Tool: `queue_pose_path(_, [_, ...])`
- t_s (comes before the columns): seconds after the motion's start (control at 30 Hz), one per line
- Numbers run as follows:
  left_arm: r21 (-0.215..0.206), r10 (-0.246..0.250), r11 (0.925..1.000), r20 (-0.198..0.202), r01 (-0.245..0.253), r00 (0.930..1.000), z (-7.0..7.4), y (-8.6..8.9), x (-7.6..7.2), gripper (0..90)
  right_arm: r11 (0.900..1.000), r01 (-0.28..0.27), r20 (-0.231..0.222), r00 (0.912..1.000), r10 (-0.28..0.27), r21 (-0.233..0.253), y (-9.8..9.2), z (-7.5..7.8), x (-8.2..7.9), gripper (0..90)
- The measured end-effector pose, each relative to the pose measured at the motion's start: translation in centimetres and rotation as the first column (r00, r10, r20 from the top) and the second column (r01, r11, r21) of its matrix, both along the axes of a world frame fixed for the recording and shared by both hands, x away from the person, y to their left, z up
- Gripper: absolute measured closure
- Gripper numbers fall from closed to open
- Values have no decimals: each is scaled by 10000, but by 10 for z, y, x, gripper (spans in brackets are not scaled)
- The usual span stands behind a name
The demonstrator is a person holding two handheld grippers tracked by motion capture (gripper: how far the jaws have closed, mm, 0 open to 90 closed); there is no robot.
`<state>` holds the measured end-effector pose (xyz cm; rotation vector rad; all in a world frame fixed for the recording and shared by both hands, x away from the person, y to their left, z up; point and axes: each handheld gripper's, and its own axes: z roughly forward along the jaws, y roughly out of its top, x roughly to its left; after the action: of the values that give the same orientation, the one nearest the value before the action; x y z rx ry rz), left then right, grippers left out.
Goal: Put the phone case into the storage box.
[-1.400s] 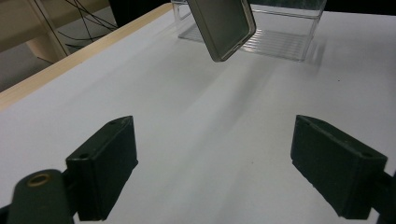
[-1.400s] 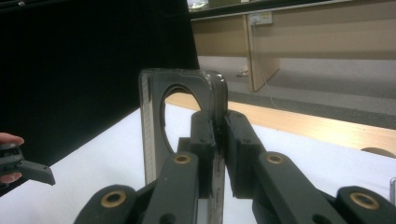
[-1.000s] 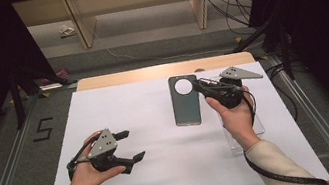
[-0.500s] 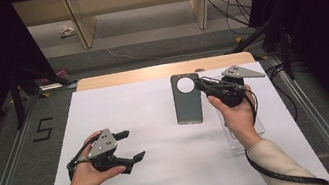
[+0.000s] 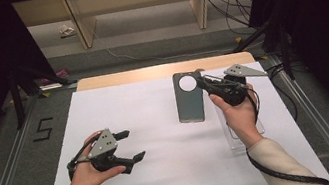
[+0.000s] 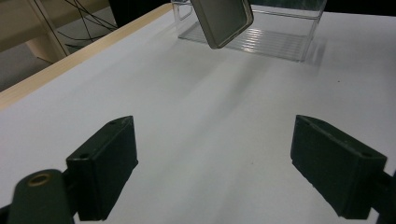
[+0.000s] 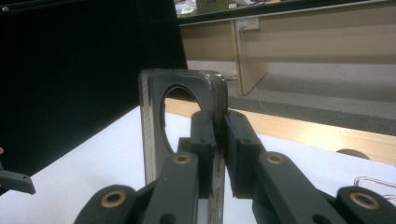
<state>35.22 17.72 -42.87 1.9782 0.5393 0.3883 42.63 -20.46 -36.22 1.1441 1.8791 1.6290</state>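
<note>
Toward the far right corner of the worktop [image 5: 119,105], our right tongs [image 5: 200,82] are clenched on a dark phone case [image 5: 189,97], gripping its edge just beside the round camera cut-out. In the right gripper view the case [image 7: 154,135] stands on edge between the two black jaws, which close on the rim with no gap. From the left gripper view the case [image 6: 223,21] looks lifted and tilted, its lower corner hanging above the white surface and in front of a clear plastic stand [image 6: 261,37]. In the high view that clear plastic stand [image 5: 240,133] sits near the right edge, partly under our right hand [image 5: 238,113].

Our left tongs [image 5: 128,145] are released, jaws spread wide, and hold nothing; they hover over the near left part of the worktop, well apart from the case.

We judge the risks to come mostly from the grip. The jaws pinch only a narrow strip of rim, so the long free end could swing or pivot if we turn the wrist quickly, and the case may slip out and drop flat. The thin frame around the cut-out could also flex under pressure. If we bring the case down toward the stand, the stand seems light and could be knocked aside, since nothing holds it. Steadying it with the left tongs would help.
</note>
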Motion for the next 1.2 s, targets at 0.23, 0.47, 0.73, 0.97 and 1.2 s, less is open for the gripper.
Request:
queue_pose_path(0.23, [-8, 8, 10000, -10, -8, 10000, 0, 0, 0, 140, 10000, 66, 17, 10000, -66, -7, -2, 0, 1, 829])
queue_pose_path(0.47, [-4, 10, 10000, -16, -10, 10000, 0, 0, 0, 140, 9999, 125, 50, 9999, -125, -15, -4, 1, 1, 829])
queue_pose_path(0.73, [0, 12, 10000, -10, -12, 10000, 0, 0, 0, 140, 9998, 215, 116, 9997, -215, -31, -7, 3, 2, 830])
queue_pose_path(0.97, [-13, 13, 10000, -5, -13, 10000, 0, 0, 0, 140, 9995, 300, 137, 9995, -300, -26, -10, 4, 2, 829])
queue_pose_path(1.2, [-24, 12, 10000, -6, -12, 10000, 0, 0, 0, 140, 9992, 388, 182, 9991, -388, -28, -13, 5, 3, 829])
